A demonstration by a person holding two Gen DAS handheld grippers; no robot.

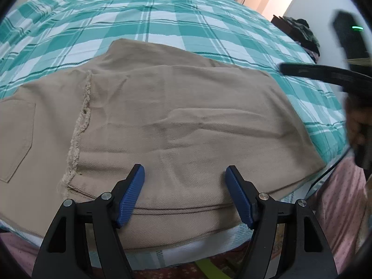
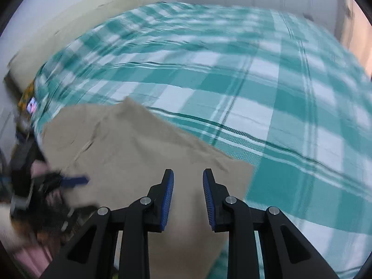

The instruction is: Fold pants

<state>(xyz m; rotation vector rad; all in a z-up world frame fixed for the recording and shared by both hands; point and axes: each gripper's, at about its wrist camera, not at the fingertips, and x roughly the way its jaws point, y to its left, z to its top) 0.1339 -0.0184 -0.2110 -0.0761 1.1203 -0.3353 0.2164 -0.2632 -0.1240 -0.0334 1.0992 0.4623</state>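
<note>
Pants: your tan pants [image 1: 176, 121] lie on the bed near its front edge, already doubled over — frayed hem across the seat, back pocket at the left.
Left gripper [image 1: 184, 174]: jaws wide apart above the cloth, holding nothing.
Right gripper [image 2: 188, 176]: jaws narrowed but apart, nothing pinched; cloth lies beneath them.
Progress: first fold looks done — you likely have another fold and smoothing left.
Surface: teal-and-white checked bedspread [image 1: 162, 16], wrinkled.
Room: white walls, doorway at the right.

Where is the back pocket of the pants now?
In the left wrist view the back pocket is at the far left edge, on the beige pants, left of the frayed hem that lies across them.
</note>
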